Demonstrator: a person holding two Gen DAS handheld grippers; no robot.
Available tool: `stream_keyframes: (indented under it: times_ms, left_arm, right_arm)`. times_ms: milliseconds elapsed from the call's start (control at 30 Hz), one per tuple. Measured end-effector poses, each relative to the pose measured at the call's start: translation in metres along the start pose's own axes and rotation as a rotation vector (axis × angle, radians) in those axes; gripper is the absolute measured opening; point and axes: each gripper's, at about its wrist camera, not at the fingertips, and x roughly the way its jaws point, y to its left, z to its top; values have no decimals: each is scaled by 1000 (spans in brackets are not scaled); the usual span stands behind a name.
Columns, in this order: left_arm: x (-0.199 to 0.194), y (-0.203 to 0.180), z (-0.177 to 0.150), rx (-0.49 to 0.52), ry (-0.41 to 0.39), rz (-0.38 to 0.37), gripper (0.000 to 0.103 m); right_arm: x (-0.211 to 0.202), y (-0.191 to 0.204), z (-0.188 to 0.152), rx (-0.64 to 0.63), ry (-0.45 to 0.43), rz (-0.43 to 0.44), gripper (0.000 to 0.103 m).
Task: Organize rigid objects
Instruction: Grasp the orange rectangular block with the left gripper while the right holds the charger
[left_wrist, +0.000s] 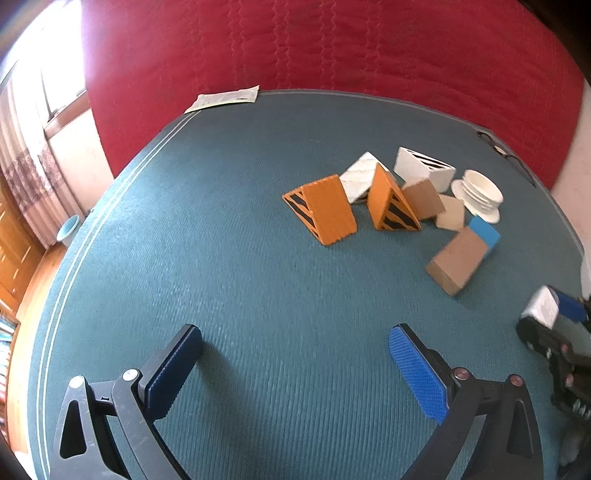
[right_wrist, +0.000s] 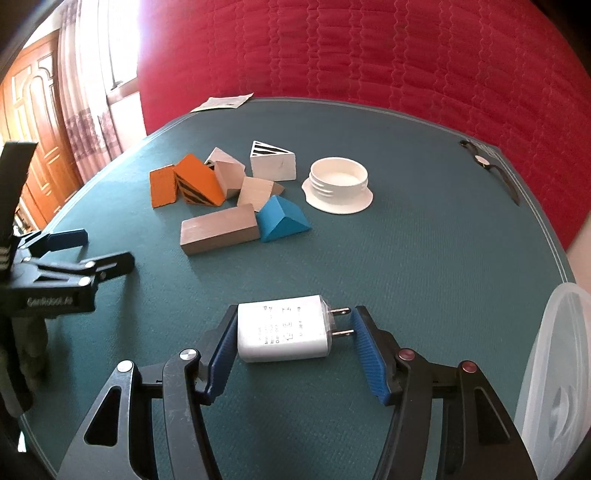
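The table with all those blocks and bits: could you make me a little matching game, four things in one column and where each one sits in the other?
Things:
1. white charger
2. blue wedge
3. wristwatch
4. white threaded ring

Places:
A. alone near the table's far right edge
B. touching the end of the long brown block
C. between the right gripper's pads
D. on the mat, just right of the block pile, apart from it

Pairs: 1-C, 2-B, 3-A, 4-D
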Motion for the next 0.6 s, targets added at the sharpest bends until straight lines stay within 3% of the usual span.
stream_keyframes:
  times_ms: [533,600]
  left_arm:
    - [14,0,56,-130,-85,71,102]
    - [18,1,58,-133,-86,73,98]
  right_arm:
    - [0,0,-1,0,0,0,61]
    - [0,0,-1,0,0,1,61]
